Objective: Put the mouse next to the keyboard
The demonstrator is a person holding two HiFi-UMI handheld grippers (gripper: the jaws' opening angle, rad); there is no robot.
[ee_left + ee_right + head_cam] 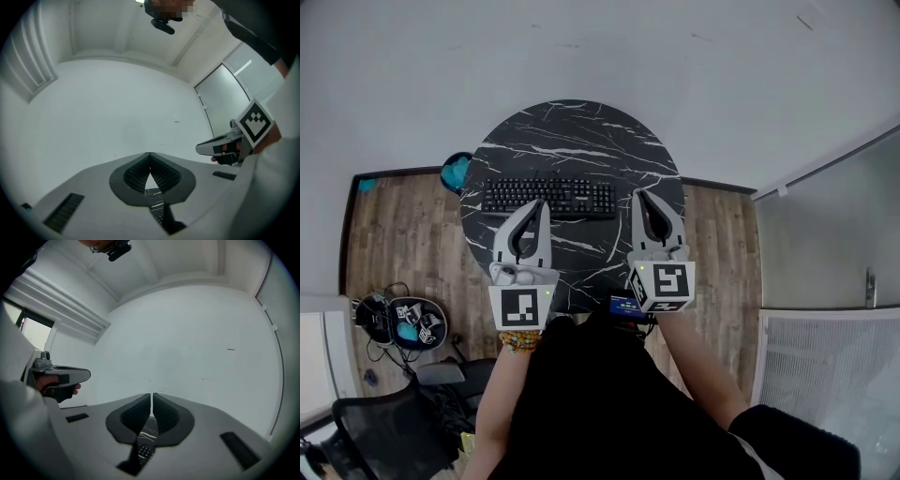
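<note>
A black keyboard (548, 197) lies across the middle of the round black marble table (572, 141). No mouse shows in any view. My left gripper (541, 203) hovers over the keyboard's near edge, its jaws shut on nothing (150, 153). My right gripper (639, 194) is held just right of the keyboard's end, jaws also shut and empty (152, 394). Both point level toward the white wall. Through the gap under the right jaws a sliver of keyboard (145, 452) shows. Each gripper view catches the other gripper at its side (225, 145) (61, 376).
A small blue object (625, 305) sits at the table's near edge, under the right gripper's marker cube. A teal thing (455, 172) is left of the table. On the wood floor lie dark gear (403, 323) and an office chair (384, 422). A glass partition stands right.
</note>
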